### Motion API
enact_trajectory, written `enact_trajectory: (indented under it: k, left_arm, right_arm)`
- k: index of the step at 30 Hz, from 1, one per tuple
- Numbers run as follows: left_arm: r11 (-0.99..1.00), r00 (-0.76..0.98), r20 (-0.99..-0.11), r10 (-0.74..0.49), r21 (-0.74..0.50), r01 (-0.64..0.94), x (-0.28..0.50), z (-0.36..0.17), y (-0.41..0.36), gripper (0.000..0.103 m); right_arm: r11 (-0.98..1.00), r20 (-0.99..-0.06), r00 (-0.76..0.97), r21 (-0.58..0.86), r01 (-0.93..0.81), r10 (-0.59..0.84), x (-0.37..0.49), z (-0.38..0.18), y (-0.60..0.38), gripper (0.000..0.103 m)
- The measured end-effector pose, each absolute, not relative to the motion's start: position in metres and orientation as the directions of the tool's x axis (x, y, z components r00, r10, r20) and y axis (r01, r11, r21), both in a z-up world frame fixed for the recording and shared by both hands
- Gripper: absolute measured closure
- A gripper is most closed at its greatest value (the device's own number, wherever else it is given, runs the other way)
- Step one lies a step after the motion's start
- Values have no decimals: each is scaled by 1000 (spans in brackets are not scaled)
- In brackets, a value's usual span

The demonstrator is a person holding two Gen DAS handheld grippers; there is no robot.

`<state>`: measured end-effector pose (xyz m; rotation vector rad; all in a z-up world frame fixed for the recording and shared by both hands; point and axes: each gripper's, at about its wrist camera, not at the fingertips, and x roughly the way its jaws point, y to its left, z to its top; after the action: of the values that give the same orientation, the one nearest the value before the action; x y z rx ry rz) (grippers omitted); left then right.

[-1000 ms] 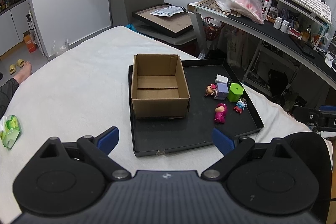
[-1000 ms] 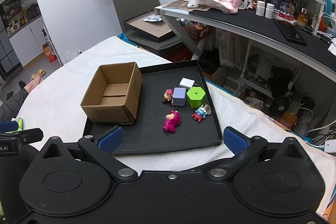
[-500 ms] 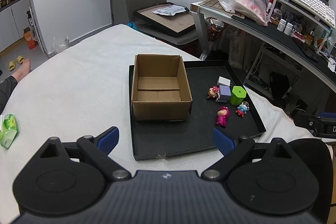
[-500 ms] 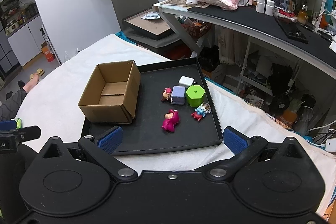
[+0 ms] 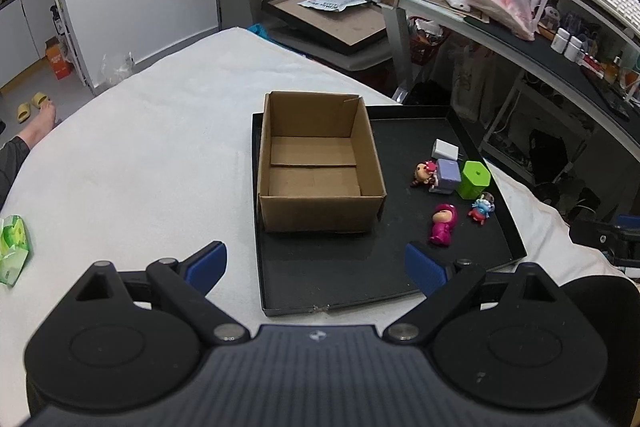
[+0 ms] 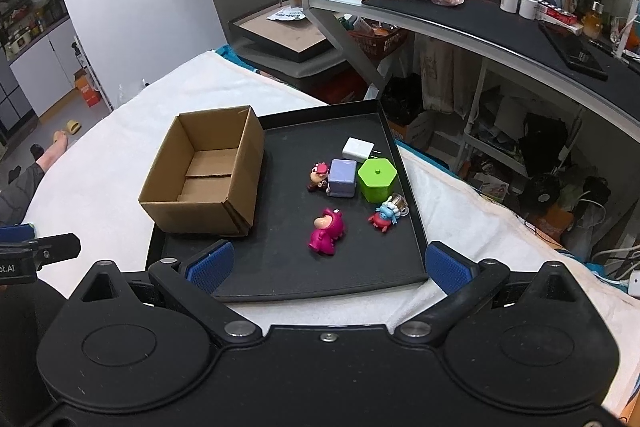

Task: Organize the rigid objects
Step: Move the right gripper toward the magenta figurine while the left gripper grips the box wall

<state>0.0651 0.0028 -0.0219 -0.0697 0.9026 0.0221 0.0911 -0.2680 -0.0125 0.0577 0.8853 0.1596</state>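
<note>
An empty open cardboard box [image 5: 320, 171] [image 6: 208, 179] stands on the left of a black tray [image 5: 340, 275] [image 6: 288, 267]. On the tray's right lie a pink figure [image 5: 442, 225] [image 6: 327, 231], a small blue-red figure [image 5: 482, 209] [image 6: 384, 217], a green hexagonal box [image 5: 475, 179] [image 6: 377, 179], a lilac cube [image 5: 447, 174] [image 6: 342, 178], a brown doll [image 5: 422, 173] [image 6: 318, 177] and a white charger [image 5: 444, 149] [image 6: 357, 149]. My left gripper [image 5: 316, 265] and right gripper [image 6: 328, 265] are open and empty, near the tray's front edge.
The tray sits on a white cloth-covered table [image 5: 140, 147]. A green packet [image 5: 12, 243] lies at the far left. A cluttered desk [image 6: 520, 39] runs along the right, and a chair [image 5: 328, 23] with a frame stands behind. A person's foot [image 5: 40, 119] is at left.
Both grippers have drifted slightly, so the tray and box sit a little lower and nearer in the views. Nothing on the tray has moved.
</note>
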Motion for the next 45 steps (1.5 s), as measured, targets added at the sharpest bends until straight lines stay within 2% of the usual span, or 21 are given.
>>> enact_trajectory:
  k: [19,31,37,40,45]
  left_arm:
    - [995,539,-842,9,-44,-85,131,-57,21,8]
    - [997,501,-865,-10,-45,-58,168,-91,31,9]
    - [997,469,-883,19,-21,-80,185,-110,40,11]
    - [996,468,-884,19,-25,-87,194,-117,44,11]
    - [993,459,-888,31,-24,-114,210,-125,48,18]
  right_arm:
    - [991,-835,534,124,-56,134,147,-55,-267,0]
    - [994,-837,538,111,0,94,176,-86,-271,1]
    - [991,-861,495,133,6,113,192,-111,-267,9]
    - [989,-874,470,145,12,123,199,-123,-266,16]
    - [986,-893,425,167,6,149,213,-141,-261,22]
